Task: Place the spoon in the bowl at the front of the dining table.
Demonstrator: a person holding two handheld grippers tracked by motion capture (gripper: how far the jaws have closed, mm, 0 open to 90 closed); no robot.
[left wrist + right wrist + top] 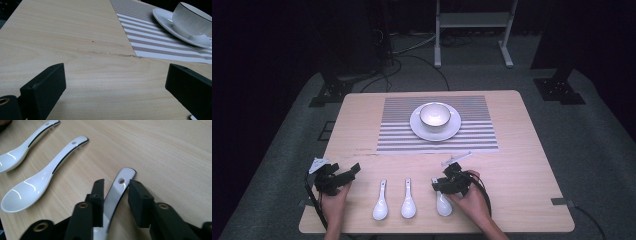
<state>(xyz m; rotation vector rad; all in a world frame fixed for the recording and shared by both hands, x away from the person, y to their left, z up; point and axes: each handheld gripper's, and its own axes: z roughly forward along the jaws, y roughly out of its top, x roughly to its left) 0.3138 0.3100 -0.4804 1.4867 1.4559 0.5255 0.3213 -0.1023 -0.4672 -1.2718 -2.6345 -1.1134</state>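
From above, a pale wooden table (512,150) with rounded corners carries a striped grey-and-white woven placemat (402,125) at its far half. On the mat sits a round white saucer (422,131) with a white ribbed porcelain cup (434,115) on it. Near the front edge lie three glossy white ceramic soup spoons with their handles pointing away from the person: the left spoon (380,207), the middle spoon (408,204) and the right spoon (443,205). The left gripper (354,170), black and angular, rests in the person's left hand (334,202) just left of the spoons. The right gripper (435,184) sits over the handle of the right spoon, held by the right hand (469,200).

In the left gripper view, its two blocky matt black jaws stand wide apart over bare wood grain with nothing between them. The striped placemat (150,42) and the saucer (165,20) with the ribbed cup (190,20) lie beyond.

In the right gripper view, the right spoon's (117,192) smooth handle, with a small hole near its tip and a dark line along its edge, runs up between the black jaws. One jaw lies against it; the other stands slightly clear. The middle spoon (45,180) and left spoon (22,147) lie off to the side, shiny with highlights.
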